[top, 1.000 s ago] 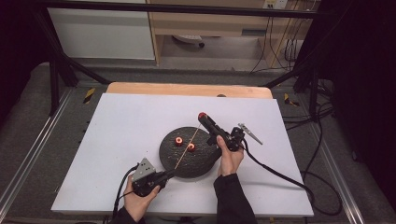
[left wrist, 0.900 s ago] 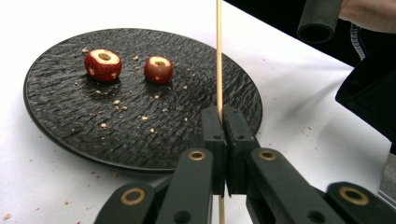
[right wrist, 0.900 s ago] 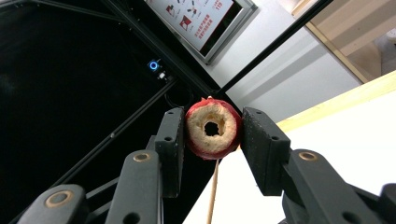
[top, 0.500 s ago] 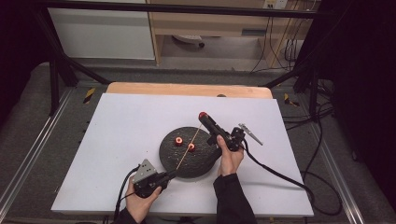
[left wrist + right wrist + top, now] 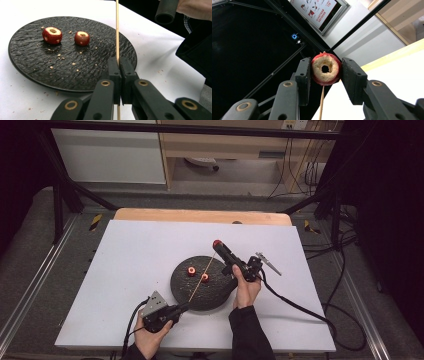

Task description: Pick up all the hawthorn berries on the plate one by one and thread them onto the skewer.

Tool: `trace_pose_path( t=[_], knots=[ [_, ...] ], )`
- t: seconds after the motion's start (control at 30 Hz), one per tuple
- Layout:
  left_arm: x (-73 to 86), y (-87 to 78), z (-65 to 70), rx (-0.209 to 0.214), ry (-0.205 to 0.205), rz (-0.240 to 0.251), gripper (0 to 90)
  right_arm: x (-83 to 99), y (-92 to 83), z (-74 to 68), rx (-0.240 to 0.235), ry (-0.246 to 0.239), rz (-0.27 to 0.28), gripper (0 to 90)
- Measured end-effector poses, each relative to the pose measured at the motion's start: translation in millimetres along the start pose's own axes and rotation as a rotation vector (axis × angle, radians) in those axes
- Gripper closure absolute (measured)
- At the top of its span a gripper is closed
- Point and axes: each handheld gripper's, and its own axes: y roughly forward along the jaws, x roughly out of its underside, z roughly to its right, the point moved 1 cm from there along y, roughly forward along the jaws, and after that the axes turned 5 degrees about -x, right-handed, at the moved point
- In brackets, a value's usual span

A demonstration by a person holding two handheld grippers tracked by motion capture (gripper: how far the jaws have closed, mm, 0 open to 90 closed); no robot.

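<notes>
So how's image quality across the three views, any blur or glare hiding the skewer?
High view: soft and dim at the edges, skewer thin but traceable over the plate. Left gripper view: sharp, evenly lit, skewer crisp. Right gripper view: fruit in focus, background dark at left, bright at right.

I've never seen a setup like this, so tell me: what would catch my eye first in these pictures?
Probably the round black plate in the middle of the white table, with two cored red fruits lying on it among crumbs. Next, a thin wooden skewer slants across the plate, pinched at its near end by the left gripper. At the skewer's far end, the right gripper clamps a third cored red fruit.
</notes>
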Motion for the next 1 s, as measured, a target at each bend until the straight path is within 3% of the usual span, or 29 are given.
trace_pose_path(
  t=[0.4,0.67,1.0],
  knots=[
    [0.0,1.9,1.3,-0.001,-0.009,0.006,88.3,1.8,0.2,0.4,-0.007,0.014,0.001,61.1],
    [-1.8,6.5,5.2,0.005,-0.051,0.033,88.2,3.5,0.8,1.0,-0.011,0.044,0.023,61.2],
    [-6.3,17.1,13.6,0.01,-0.095,0.015,88.4,6.7,0.0,1.5,-0.008,0.028,0.041,61.3]
  ],
)
